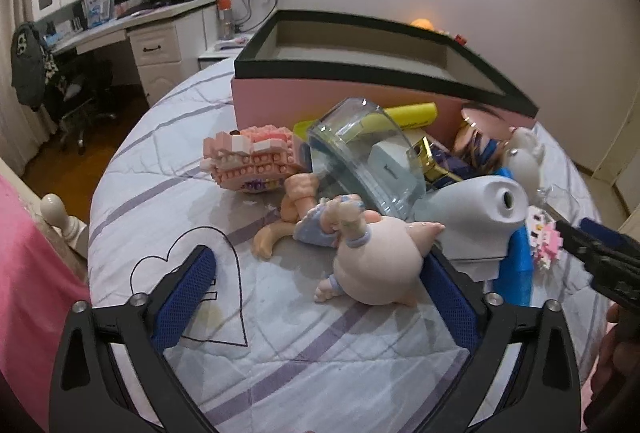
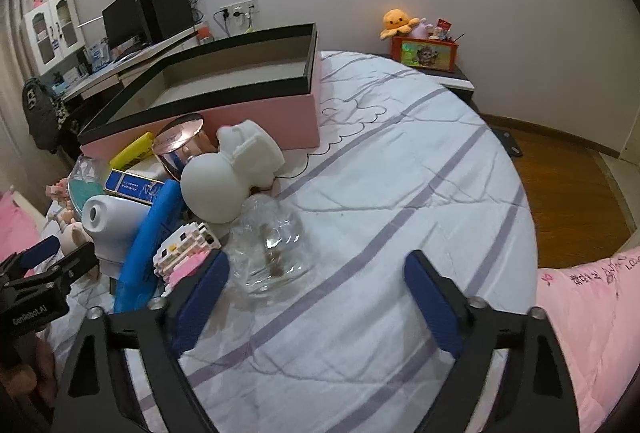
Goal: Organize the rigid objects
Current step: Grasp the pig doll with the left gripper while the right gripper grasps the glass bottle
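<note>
Both grippers, left gripper [image 1: 316, 297] and right gripper [image 2: 316, 297], gape empty over the bed [image 2: 400, 161]; the box [image 2: 240, 113] holds nothing visible, the toy pile [image 1: 360, 193] unsorted

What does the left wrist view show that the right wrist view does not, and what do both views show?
Only the left wrist view shows the pink round-bellied figurine and the heart outline on the bedsheet. Only the right wrist view shows the orange plush on the nightstand and the crumpled clear plastic item. Both show the pink box, seemingly empty, and the white nozzle-shaped object.
</note>
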